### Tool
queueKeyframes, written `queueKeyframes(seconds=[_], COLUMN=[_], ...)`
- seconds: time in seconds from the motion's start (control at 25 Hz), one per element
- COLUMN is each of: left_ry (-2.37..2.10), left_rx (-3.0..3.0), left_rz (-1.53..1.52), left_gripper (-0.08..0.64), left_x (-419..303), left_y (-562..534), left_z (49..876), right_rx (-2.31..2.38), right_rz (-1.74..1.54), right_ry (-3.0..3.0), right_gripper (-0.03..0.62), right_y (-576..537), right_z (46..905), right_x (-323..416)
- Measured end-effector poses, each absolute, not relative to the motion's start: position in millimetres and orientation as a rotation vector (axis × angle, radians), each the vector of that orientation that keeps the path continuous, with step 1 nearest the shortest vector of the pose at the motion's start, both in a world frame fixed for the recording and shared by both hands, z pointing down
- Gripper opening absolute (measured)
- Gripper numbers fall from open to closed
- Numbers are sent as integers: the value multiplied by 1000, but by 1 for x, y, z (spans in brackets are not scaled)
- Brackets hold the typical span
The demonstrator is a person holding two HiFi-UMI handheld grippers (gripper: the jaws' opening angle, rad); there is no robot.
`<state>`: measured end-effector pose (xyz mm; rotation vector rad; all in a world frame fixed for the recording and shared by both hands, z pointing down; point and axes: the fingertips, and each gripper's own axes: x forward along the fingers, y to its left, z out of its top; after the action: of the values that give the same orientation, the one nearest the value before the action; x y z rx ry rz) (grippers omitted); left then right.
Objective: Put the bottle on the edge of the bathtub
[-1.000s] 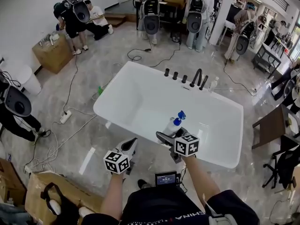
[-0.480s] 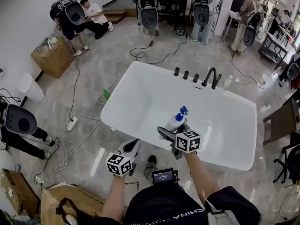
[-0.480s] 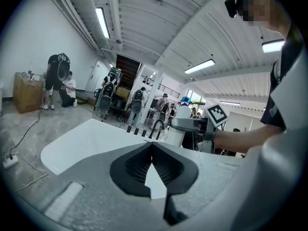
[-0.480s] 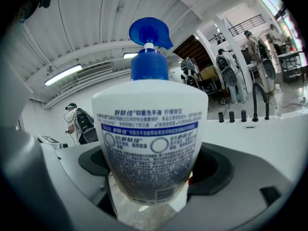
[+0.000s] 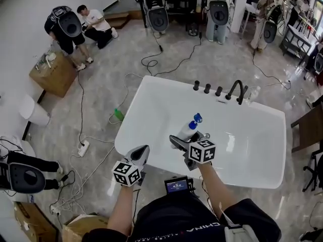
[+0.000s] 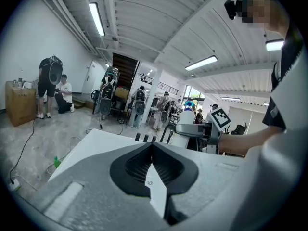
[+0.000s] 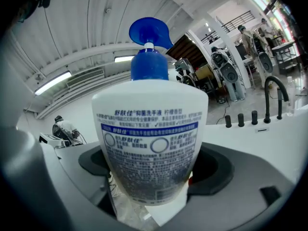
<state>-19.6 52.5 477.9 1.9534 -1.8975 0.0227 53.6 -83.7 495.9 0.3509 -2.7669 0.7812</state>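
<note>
A white bottle (image 5: 187, 130) with a blue pump top (image 7: 147, 47) stands upright in my right gripper (image 5: 185, 138), which is shut on it; its printed label (image 7: 149, 146) fills the right gripper view. I hold it over the near part of the white bathtub (image 5: 151, 110). My left gripper (image 5: 140, 155) is shut and holds nothing, hovering at the tub's near left rim (image 6: 91, 138). In the left gripper view the bottle (image 6: 185, 124) and right gripper show ahead to the right.
Black taps and a curved black spout (image 5: 237, 88) line the tub's far rim. Cables (image 5: 81, 115) and a power strip (image 5: 84, 147) run over the floor at left, with a green bottle (image 5: 118, 114) beside the tub. Cardboard boxes (image 5: 53, 72) and several people stand around.
Both grippers and my view have moved toward the tub; the tub now sits further right and lower in the head view. The bottle stays gripped and the left jaws stay shut.
</note>
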Motion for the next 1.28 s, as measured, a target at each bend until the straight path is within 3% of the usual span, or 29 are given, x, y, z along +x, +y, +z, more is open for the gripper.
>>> queueKeyframes(seconds=[0.6, 1.12, 1.28], left_ry=[-1840, -1585, -1512], left_rx=[1982, 2226, 2278], left_rz=[24, 95, 100], left_gripper=[9, 9, 9], left_x=[-152, -301, -316], left_y=[-30, -50, -48], left_z=[480, 475, 476], right_rx=[528, 879, 924], right_rz=[777, 756, 752], right_ry=[-2737, -2706, -2700], right_gripper=[479, 479, 479], right_y=[-141, -123, -111], right_z=[497, 472, 470], right_x=[-8, -137, -159])
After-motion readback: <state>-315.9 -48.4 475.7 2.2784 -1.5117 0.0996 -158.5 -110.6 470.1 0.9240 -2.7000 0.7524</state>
